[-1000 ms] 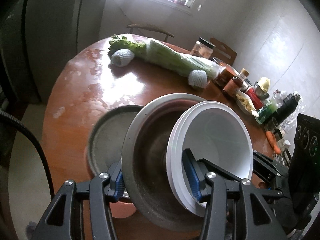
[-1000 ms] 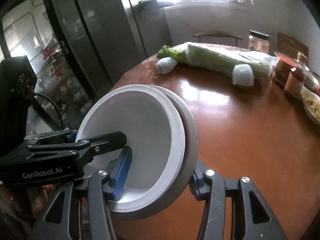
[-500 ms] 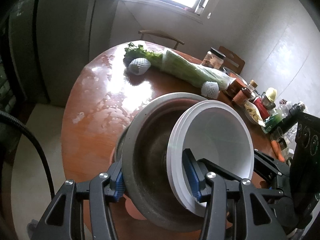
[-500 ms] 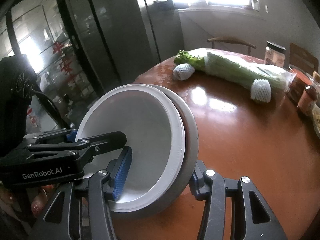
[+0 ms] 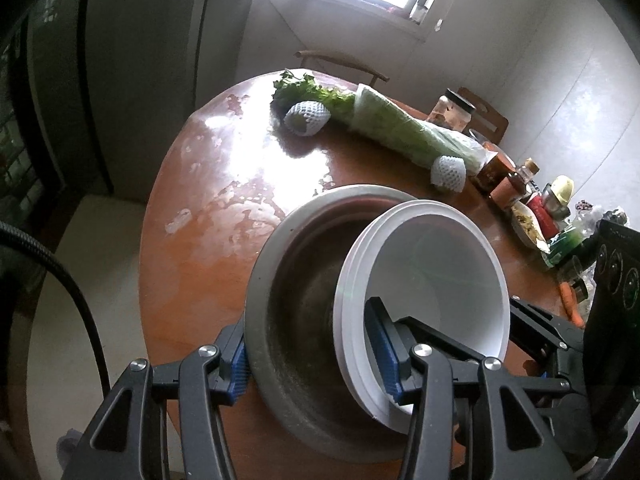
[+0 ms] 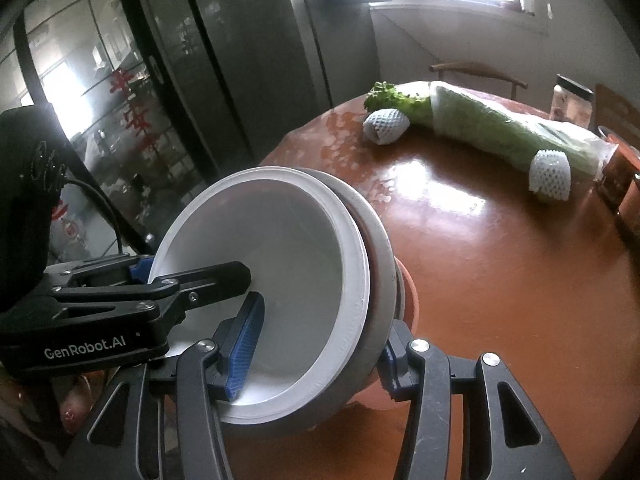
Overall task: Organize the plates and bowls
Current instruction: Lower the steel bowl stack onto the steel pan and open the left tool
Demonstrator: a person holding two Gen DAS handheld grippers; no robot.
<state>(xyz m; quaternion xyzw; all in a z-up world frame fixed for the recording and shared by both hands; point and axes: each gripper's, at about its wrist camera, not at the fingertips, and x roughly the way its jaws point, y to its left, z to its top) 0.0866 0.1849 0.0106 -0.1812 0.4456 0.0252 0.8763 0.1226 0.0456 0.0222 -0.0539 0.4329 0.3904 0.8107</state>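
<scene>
From the left wrist we see the left claw (image 5: 316,356) clenched on a tilted stack: one blue pad outside the grey metal bowl (image 5: 296,320), the other pad inside the white bowls (image 5: 436,276) that sit in it. The stack is above the near part of the round bench (image 5: 208,240). Far on the bench lie celery (image 5: 404,132) and two foam nets (image 5: 306,118); jars (image 5: 454,110) stand at the right edge.

From the right wrist we see the right claw (image 6: 316,344) also clenched on this stack, one pad inside the white bowls (image 6: 292,248), one behind the grey metal bowl (image 6: 382,256). The left claw (image 6: 192,276) enters from the left and grips the opposite rim. An orange rim shows below the stack; we cannot tell what it is.
</scene>
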